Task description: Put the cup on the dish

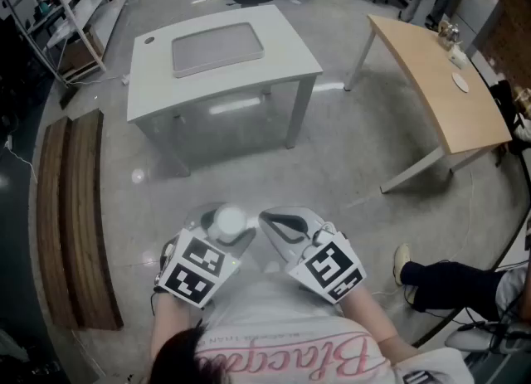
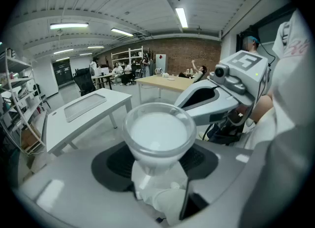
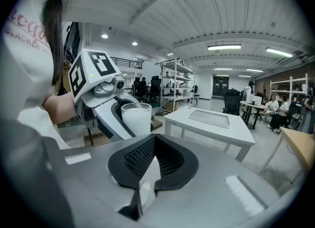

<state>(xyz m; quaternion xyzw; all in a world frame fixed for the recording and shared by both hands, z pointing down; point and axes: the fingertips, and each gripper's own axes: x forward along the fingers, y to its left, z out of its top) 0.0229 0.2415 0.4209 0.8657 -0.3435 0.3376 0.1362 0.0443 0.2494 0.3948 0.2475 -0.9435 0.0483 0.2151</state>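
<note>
Lettering shows on the person's white shirt point(image 1: 274, 324): a pink script word that starts "Bla", under a smaller line reading "BLACKER THAN"; the rest is too warped to read. Each gripper's cube bears black-and-white square markers and no words. Both grippers are held close to the person's chest, above the bare floor. The left gripper point(image 1: 224, 235) has its jaws spread wide and pressed on the sides of a translucent white cup point(image 2: 157, 131), which stands upright between the black pads with its open mouth up. The right gripper point(image 1: 278, 226), just beside it, has its jaws together with nothing between them. A flat grey tray point(image 1: 217, 48) lies on the white table point(image 1: 286, 63) ahead, well apart from the cup
</note>
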